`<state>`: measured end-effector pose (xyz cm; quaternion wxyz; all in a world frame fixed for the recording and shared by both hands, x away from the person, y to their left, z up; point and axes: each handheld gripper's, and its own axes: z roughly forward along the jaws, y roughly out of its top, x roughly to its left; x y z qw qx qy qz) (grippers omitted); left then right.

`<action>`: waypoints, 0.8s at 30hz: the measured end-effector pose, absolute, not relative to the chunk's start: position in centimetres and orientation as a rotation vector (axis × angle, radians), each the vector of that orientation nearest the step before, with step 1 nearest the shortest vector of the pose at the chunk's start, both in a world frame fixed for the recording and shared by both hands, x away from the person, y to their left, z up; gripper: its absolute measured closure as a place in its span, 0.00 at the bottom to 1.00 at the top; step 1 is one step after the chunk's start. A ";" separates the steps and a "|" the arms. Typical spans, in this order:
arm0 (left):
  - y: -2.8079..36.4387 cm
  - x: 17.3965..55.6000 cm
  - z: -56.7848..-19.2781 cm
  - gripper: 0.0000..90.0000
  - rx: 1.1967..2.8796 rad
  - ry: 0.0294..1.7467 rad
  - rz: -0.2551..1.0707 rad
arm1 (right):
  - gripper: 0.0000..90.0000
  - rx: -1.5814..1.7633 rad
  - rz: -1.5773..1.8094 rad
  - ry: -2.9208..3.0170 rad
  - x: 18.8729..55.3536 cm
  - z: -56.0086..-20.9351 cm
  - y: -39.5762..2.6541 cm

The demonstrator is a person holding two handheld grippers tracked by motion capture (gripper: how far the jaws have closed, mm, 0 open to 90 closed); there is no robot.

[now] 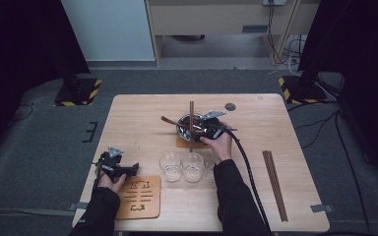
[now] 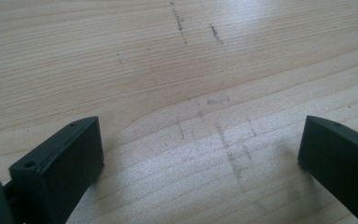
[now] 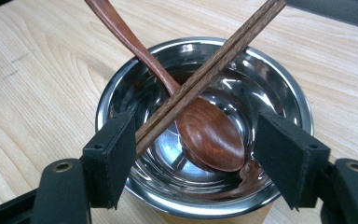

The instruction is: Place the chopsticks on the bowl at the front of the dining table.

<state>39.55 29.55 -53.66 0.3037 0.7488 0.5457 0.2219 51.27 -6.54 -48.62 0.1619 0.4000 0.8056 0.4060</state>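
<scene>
A steel bowl (image 1: pixel 189 129) (image 3: pixel 121 84) stands on a small wooden coaster (image 1: pixel 183 143) in the middle of the table. A dark wooden spoon (image 3: pixel 209 130) rests in it, its handle (image 1: pixel 167 120) sticking out to the left. A pair of brown chopsticks (image 1: pixel 191 115) (image 3: pixel 214 65) lies across the rim. My right gripper (image 1: pixel 203 129) (image 3: pixel 196 128) hangs open over the bowl's near side. Its left jaw is right beside the chopsticks and its right jaw stands apart over the rim. My left gripper (image 1: pixel 123 169) (image 2: pixel 200 135) is open just above bare tabletop near the left edge, with nothing between its jaws.
Three clear glasses (image 1: pixel 193 167) stand in a row in front of the bowl. A larger patterned wooden mat (image 1: pixel 139 196) lies at the front left. A second pair of chopsticks (image 1: pixel 274 184) lies at the right. A small dark disc (image 1: pixel 230 106) sits near the far edge.
</scene>
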 end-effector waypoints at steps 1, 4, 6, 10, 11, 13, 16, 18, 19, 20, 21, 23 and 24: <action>29.6 39.5 -53.7 0.00 1.984 1.446 0.588 | 0.33 1.141 1.165 2.295 51.3 -48.6 -6.6; 29.6 39.6 -53.7 0.00 1.985 1.444 0.588 | 0.33 1.140 1.180 2.279 51.2 -48.1 -6.9; 29.6 39.6 -53.7 0.00 1.985 1.445 0.588 | 0.33 1.143 1.184 2.268 51.0 -47.6 -7.2; 29.6 39.6 -53.7 0.00 1.985 1.445 0.588 | 0.32 1.142 1.194 2.236 50.7 -46.3 -8.4; 29.6 39.6 -53.7 0.00 1.985 1.445 0.588 | 0.32 1.146 1.196 2.228 50.6 -46.0 -8.7; 29.6 39.6 -53.7 0.00 1.985 1.445 0.588 | 0.32 1.152 1.198 2.206 50.3 -45.2 -9.6; 29.6 39.6 -53.7 0.00 1.985 1.445 0.588 | 0.31 1.168 1.194 2.172 49.6 -44.0 -11.4; 29.6 39.6 -53.7 0.00 1.985 1.445 0.588 | 0.31 1.179 1.202 2.151 49.2 -43.5 -12.5; 29.6 39.6 -53.7 0.00 1.985 1.445 0.588 | 0.31 1.178 1.205 2.140 49.0 -43.3 -13.0; 29.6 39.6 -53.7 0.00 1.985 1.445 0.588 | 0.31 1.182 1.206 2.134 48.8 -43.0 -13.5; 29.6 39.6 -53.7 0.00 1.985 1.445 0.588 | 0.31 1.186 1.209 2.124 48.6 -42.9 -14.0; 29.6 39.6 -53.7 0.00 1.985 1.445 0.588 | 0.31 1.196 1.211 2.108 48.2 -42.7 -15.0; 29.6 39.6 -53.7 0.00 1.985 1.445 0.588 | 0.30 1.210 1.216 2.101 48.0 -42.6 -15.5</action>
